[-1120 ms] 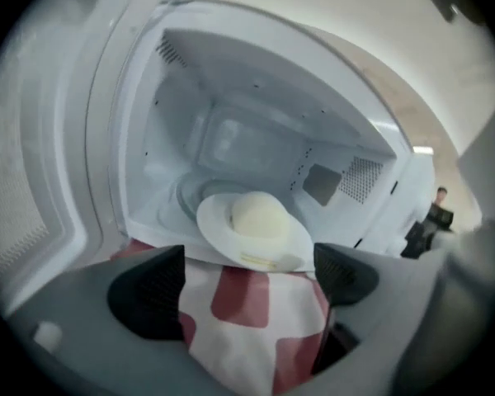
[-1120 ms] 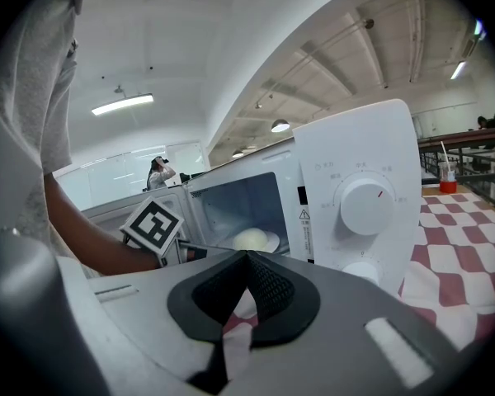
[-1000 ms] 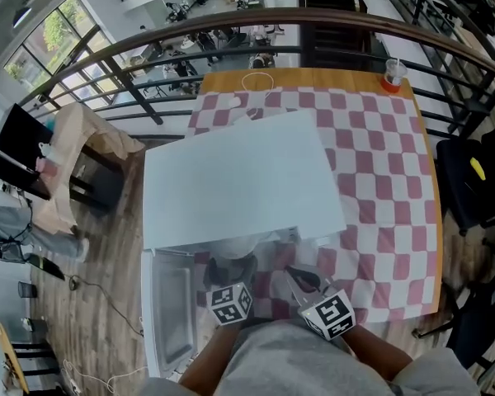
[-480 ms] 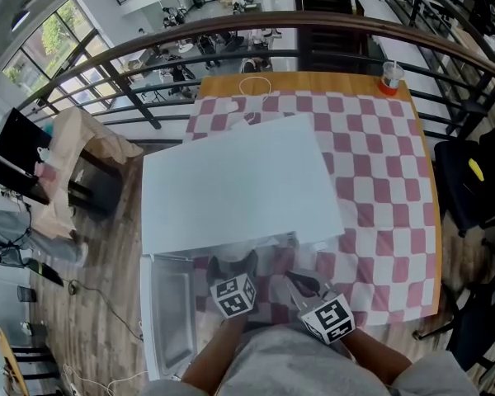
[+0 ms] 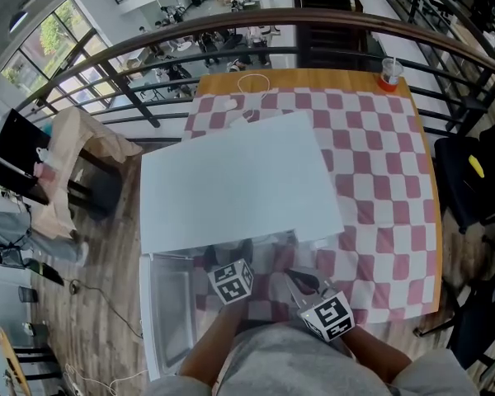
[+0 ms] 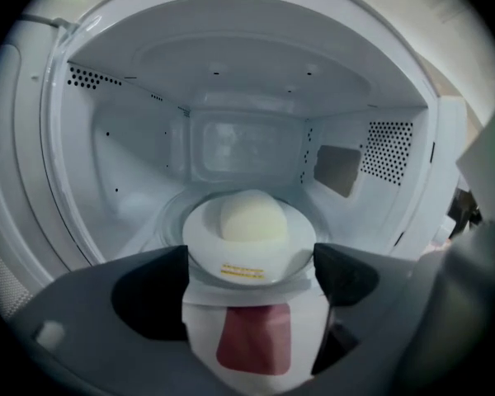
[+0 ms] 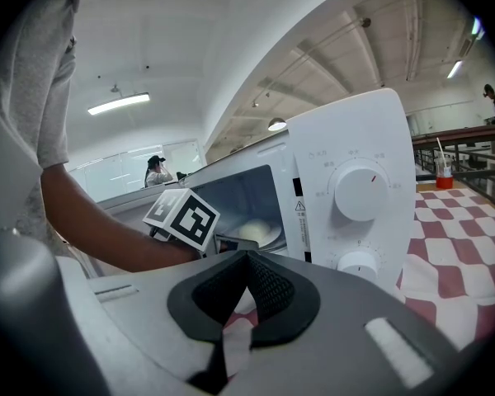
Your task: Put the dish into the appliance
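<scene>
The dish (image 6: 249, 238) is a small white plate with a pale round bun on it. It sits low inside the cavity of the white microwave (image 5: 239, 180), over the glass turntable. My left gripper (image 6: 249, 272) reaches in through the doorway, and its two dark fingers (image 6: 148, 291) press the plate's left and right rims. The right gripper view shows the same plate (image 7: 254, 231) just past the left gripper's marker cube (image 7: 184, 217). My right gripper (image 7: 249, 261) hovers in front of the microwave's knob panel (image 7: 356, 196), shut and empty.
The microwave door (image 5: 169, 312) swings open to the left, past the table's edge. A red-and-white checked cloth (image 5: 379, 172) covers the table. A cup with a red drink (image 5: 390, 74) stands at the far right corner, near a railing. A black chair (image 5: 470, 180) is at the right.
My left gripper has moved forward, carrying the dish deeper into the microwave. The right gripper has stayed where it was.
</scene>
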Demonstrator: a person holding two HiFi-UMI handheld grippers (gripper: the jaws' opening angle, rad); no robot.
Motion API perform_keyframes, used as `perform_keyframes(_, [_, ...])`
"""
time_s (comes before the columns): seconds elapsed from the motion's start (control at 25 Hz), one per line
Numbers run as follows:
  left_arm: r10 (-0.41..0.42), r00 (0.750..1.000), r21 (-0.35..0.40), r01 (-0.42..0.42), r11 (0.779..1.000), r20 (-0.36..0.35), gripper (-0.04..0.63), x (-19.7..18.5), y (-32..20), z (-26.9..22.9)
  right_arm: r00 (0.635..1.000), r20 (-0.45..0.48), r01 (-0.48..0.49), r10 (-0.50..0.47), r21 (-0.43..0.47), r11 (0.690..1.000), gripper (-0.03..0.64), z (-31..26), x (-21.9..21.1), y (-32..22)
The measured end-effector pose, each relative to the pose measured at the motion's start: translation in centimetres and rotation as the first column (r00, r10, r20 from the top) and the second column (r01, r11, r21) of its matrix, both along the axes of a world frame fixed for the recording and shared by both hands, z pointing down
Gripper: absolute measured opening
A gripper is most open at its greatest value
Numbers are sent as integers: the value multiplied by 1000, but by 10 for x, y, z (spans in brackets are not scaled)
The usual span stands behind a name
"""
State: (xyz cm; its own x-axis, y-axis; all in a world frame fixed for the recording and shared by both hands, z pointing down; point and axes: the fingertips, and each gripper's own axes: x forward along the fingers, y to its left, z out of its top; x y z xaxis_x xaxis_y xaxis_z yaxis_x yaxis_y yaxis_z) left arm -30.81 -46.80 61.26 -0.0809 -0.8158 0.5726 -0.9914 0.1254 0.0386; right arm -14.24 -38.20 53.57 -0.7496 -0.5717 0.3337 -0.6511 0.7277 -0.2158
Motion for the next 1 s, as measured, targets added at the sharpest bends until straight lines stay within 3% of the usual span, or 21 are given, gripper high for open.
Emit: perform_keyframes(1.0, [73, 997, -43, -71, 997, 32, 451, -3, -38, 5, 1000, -9, -16, 15, -24, 1000, -2, 9, 11, -2])
